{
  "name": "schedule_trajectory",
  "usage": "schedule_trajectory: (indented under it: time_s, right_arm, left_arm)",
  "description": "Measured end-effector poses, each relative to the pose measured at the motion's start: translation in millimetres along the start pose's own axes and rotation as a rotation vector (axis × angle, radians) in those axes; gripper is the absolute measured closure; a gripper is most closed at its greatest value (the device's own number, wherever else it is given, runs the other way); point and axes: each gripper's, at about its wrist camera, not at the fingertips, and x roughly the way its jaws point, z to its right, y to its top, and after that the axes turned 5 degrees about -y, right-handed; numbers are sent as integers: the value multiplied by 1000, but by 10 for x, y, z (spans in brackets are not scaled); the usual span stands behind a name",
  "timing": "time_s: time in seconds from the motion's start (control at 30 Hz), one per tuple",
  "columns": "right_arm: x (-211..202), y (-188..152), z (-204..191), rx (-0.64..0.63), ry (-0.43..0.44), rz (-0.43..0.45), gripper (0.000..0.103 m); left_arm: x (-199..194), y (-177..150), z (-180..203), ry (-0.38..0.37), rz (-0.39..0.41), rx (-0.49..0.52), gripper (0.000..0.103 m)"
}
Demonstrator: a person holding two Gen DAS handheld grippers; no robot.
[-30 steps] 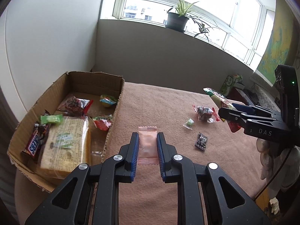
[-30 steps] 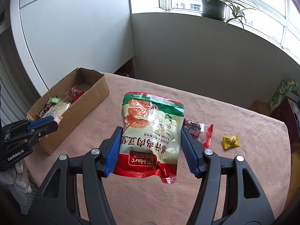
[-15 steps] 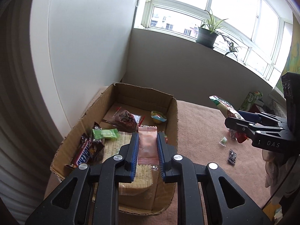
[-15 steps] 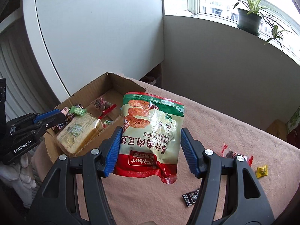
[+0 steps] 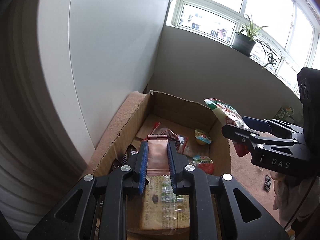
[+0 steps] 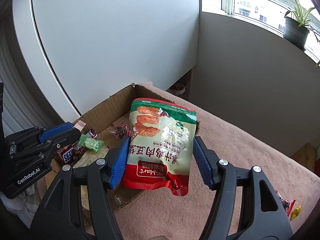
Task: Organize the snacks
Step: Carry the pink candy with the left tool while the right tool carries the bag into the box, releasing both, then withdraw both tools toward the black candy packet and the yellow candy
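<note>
An open cardboard box (image 5: 180, 108) sits at the left end of the cloth-covered table. It holds a bread pack (image 5: 164, 206), a Snickers bar (image 6: 69, 154), a green candy (image 6: 91, 143), a jelly cup (image 5: 203, 138) and other wrapped sweets. My left gripper (image 5: 157, 146) is shut on a small pink sachet (image 5: 157, 158) and hovers over the box's near half. My right gripper (image 6: 161, 138) is shut on a large red, green and cream snack pouch (image 6: 160, 160). The pouch hangs slightly tilted above the box's right wall. In the left wrist view the right gripper (image 5: 234, 123) is just right of the box.
The pink cloth (image 6: 230, 160) stretches right of the box, with a red packet (image 6: 288, 204), a yellow candy (image 6: 297, 214) and a black sachet (image 5: 268, 183) lying on it. A white cabinet (image 5: 100, 60) stands close behind the box. A potted plant (image 5: 244, 44) is on the windowsill.
Both grippers have moved left towards the box. The pink sachet went from above the cloth to above the box. The pouch now reaches the box's right wall and hangs a little askew.
</note>
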Motion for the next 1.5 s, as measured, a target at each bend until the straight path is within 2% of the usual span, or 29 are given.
schedule_trajectory:
  time_s: [0.13, 0.27, 0.3, 0.37, 0.43, 0.7, 1.07, 1.3, 1.5]
  right_arm:
    - [90, 19, -25, -4, -3, -9, 30]
    - [95, 16, -9, 5, -6, -14, 17]
    - [78, 15, 5, 13, -5, -10, 16]
    - [38, 8, 35, 18, -5, -3, 16]
    - [-6, 1, 60, 21, -14, 5, 16]
    - [-278, -102, 248, 58, -18, 29, 16]
    - [-848, -525, 814, 126, -66, 66, 16]
    - [-1165, -914, 1350, 163, -175, 63, 16]
    - [-1384, -1259, 1856, 210, -262, 34, 16]
  left_arm:
    - [38, 12, -34, 4, -4, -9, 85]
    - [57, 8, -45, 21, -11, -20, 82]
    - [59, 18, -45, 23, -14, -24, 79]
    - [46, 23, -45, 26, -9, -26, 61]
    - [11, 13, -33, 30, 3, -22, 53]
    - [-94, -19, 56, 11, 12, -10, 53]
    - [-315, -115, 470, -57, 34, 43, 52]
    - [-326, -248, 820, -128, 18, 86, 52]
    - [-209, -388, 1165, -196, -31, 124, 52]
